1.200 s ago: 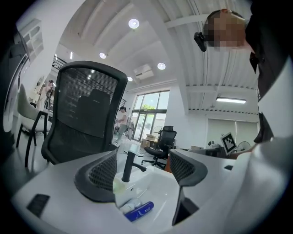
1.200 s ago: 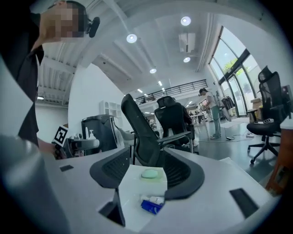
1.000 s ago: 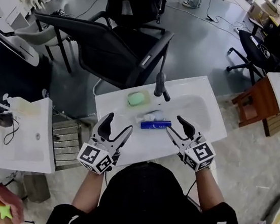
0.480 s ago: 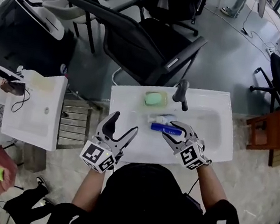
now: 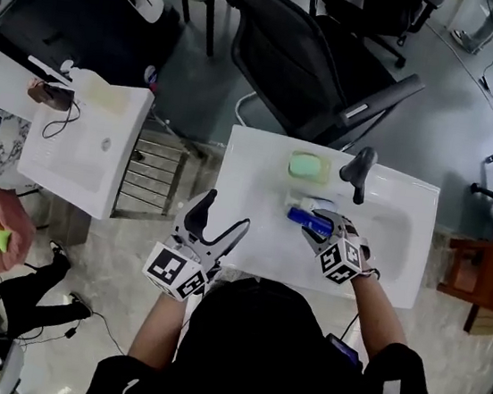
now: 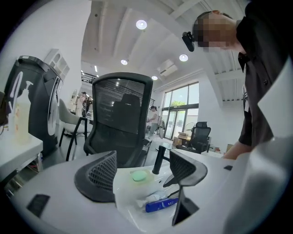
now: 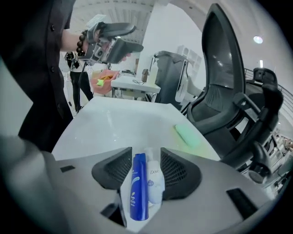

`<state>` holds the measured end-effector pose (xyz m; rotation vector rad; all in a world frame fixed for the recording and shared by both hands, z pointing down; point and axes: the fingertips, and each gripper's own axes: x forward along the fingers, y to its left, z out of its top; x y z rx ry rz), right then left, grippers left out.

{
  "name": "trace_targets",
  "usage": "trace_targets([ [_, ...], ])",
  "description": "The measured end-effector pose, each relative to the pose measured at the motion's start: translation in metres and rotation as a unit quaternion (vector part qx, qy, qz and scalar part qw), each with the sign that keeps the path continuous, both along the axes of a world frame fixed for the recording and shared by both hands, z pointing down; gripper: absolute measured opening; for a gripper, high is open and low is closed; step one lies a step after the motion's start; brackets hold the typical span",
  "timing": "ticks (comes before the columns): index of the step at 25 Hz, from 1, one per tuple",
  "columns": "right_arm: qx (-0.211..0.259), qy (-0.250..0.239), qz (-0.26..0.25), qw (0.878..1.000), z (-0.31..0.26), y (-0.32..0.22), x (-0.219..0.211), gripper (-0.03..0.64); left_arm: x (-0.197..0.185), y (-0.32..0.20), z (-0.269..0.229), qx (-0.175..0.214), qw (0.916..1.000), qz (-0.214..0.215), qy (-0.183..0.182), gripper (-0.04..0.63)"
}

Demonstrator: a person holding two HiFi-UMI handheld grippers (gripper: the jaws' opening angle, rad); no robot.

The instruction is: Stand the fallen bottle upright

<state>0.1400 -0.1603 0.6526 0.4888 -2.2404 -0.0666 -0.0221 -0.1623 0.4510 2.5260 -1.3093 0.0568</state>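
Blue bottle (image 7: 138, 192) lies beside a white bottle (image 7: 154, 180) on the sink (image 5: 251, 228), both between the right gripper (image 7: 145, 153)'s parted jaws, which have just been closing; left gripper (image 6: 143, 157) gapes empty

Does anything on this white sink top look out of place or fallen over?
Yes. The blue bottle and the white bottle both lie flat on their sides, side by side, on the sink top, near the faucet. Bottles like these normally stand upright. Nothing looks spilled.

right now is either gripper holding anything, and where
Nothing yet. The right gripper, fingers just closing, straddles the lying blue bottle and white Dove bottle; left gripper empty.
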Motion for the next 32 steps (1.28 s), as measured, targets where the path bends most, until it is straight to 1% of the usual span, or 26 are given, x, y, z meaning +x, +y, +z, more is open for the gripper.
trace_targets([
  [2,-0.013,0.017,-0.011,1.000,0.016,-0.002,-0.002,0.209,-0.009,0.003,0.002,-0.002,0.9999,-0.017,-0.002,0.359],
  [5,-0.015,0.056,-0.035,0.998,0.038,-0.004,-0.001,0.209,-0.018,0.007,0.003,-0.006,0.9994,-0.034,-0.006,0.359],
  [8,-0.019,0.107,-0.065,0.992,0.065,-0.002,0.001,0.208,-0.024,0.012,0.004,-0.010,0.9990,-0.042,-0.010,0.359],
  [11,-0.033,0.140,-0.071,0.987,0.087,-0.001,0.005,0.209,-0.028,0.019,0.007,-0.019,0.9987,-0.045,-0.010,0.359],
  [14,-0.041,0.151,-0.059,0.986,0.098,-0.003,0.003,0.209,-0.035,0.025,0.010,-0.027,0.9984,-0.049,-0.013,0.359],
  [21,-0.058,0.174,-0.058,0.981,0.111,0.000,0.000,0.209,-0.053,0.031,0.013,-0.035,0.9975,-0.059,-0.017,0.359],
  [26,-0.062,0.191,-0.057,0.978,0.117,0.003,-0.002,0.209,-0.059,0.031,0.014,-0.037,0.9973,-0.063,-0.003,0.359],
  [32,-0.073,0.213,-0.067,0.972,0.122,0.007,-0.005,0.202,-0.067,0.028,0.018,-0.044,0.9967,-0.069,0.000,0.359],
])
